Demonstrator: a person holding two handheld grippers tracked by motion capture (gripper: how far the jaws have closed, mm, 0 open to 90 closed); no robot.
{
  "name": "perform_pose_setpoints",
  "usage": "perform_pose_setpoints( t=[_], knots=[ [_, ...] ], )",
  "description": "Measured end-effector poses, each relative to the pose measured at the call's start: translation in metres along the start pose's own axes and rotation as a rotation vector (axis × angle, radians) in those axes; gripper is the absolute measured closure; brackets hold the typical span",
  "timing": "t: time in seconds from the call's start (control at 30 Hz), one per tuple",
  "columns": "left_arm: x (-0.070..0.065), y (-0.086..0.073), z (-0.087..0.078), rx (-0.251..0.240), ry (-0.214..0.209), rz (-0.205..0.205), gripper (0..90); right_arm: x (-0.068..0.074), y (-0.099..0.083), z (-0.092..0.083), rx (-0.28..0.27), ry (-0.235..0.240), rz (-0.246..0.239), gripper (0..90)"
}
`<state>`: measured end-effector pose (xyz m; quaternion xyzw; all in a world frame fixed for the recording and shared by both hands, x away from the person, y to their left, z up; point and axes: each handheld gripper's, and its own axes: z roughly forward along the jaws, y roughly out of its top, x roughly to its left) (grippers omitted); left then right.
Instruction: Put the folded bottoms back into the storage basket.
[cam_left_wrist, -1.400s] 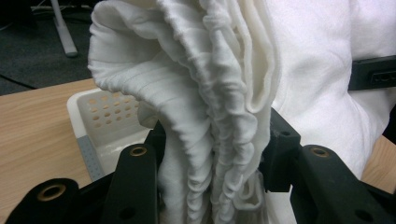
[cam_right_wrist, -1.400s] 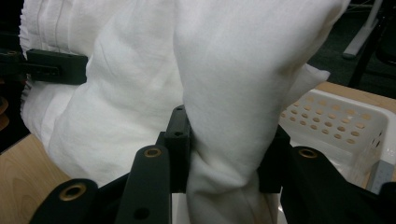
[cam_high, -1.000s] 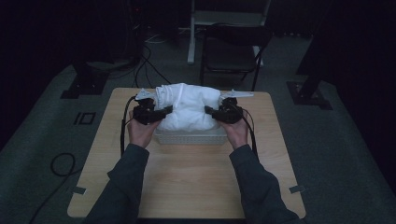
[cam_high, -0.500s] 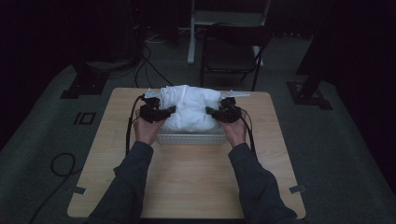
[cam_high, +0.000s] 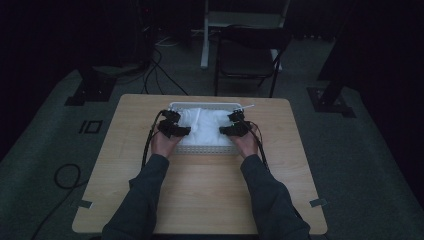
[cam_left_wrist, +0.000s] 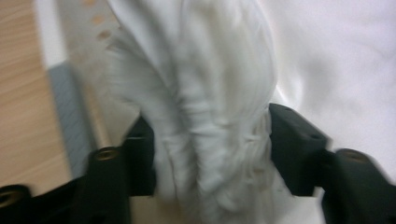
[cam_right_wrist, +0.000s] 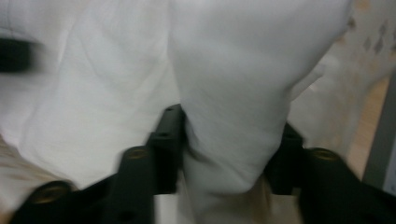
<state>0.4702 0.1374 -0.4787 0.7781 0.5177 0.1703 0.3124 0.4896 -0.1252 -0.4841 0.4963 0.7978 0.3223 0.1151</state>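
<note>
A white cloth (cam_high: 205, 127) lies bunched in a white perforated basket (cam_high: 205, 149) at the back of the wooden table. My left gripper (cam_high: 184, 131) reaches into the basket's left side, my right gripper (cam_high: 224, 131) into its right side. In the left gripper view the jaws (cam_left_wrist: 210, 154) have just been opening, and a wrinkled fold of the cloth (cam_left_wrist: 210, 93) still lies between them. In the right gripper view the jaws (cam_right_wrist: 231, 149) have also just been opening, with a smooth fold of cloth (cam_right_wrist: 243, 70) bulging between them. Both views are blurred.
The basket's holed wall (cam_left_wrist: 77, 28) and the table top (cam_left_wrist: 21, 93) lie left of the left gripper. Bare table (cam_high: 200, 195) stretches in front of the basket. A dark chair (cam_high: 247, 55) stands behind the table, with cables (cam_high: 160, 75) and stand feet on the floor.
Both grippers have come down with the cloth, which was held heaped above the basket and now lies low inside it. Both hands sit lower and nearer the table's front.
</note>
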Motion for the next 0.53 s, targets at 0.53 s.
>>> perform_pose_setpoints(
  t=[0.53],
  knots=[
    [0.051, -0.038, -0.063, -0.239, 0.056, -0.130, 35.3, -0.029, -0.031, -0.060, -0.283, -0.205, 0.064, 34.5]
  ],
)
